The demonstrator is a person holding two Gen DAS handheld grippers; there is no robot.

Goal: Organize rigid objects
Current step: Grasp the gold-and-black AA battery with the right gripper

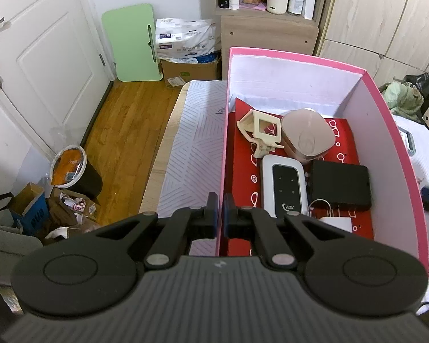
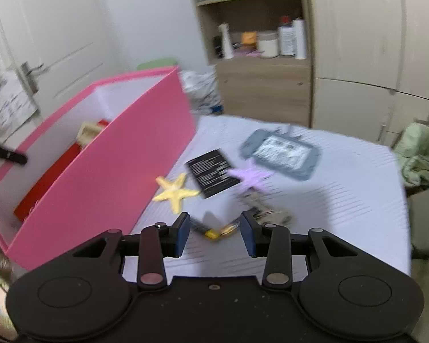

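Note:
A pink box (image 1: pixel 391 131) stands on the bed. My left gripper (image 1: pixel 220 214) is shut on its left wall (image 1: pixel 223 154). Inside lie a cream frame-shaped holder (image 1: pixel 260 133), a beige pod (image 1: pixel 307 137), a white-and-black pocket router (image 1: pixel 284 187), a black case (image 1: pixel 340 184) and a white charger (image 1: pixel 336 223). My right gripper (image 2: pixel 216 233) is open above a small black-and-yellow item (image 2: pixel 211 230) on the bed. A yellow starfish (image 2: pixel 176 190), a purple starfish (image 2: pixel 250 174), a black card (image 2: pixel 213 171), a grey device (image 2: pixel 281 150) and keys (image 2: pixel 267 210) lie beyond. The box also shows at the left of the right wrist view (image 2: pixel 108 154).
The bed (image 2: pixel 343 200) has a striped white cover. A shelf cabinet (image 1: pixel 267 20) stands behind it. A door (image 1: pixel 34 57), a green board (image 1: pixel 134 43), a bin (image 1: pixel 74 171) and bags are on the wooden floor to the left. Green clothes (image 2: pixel 420 154) lie at the right.

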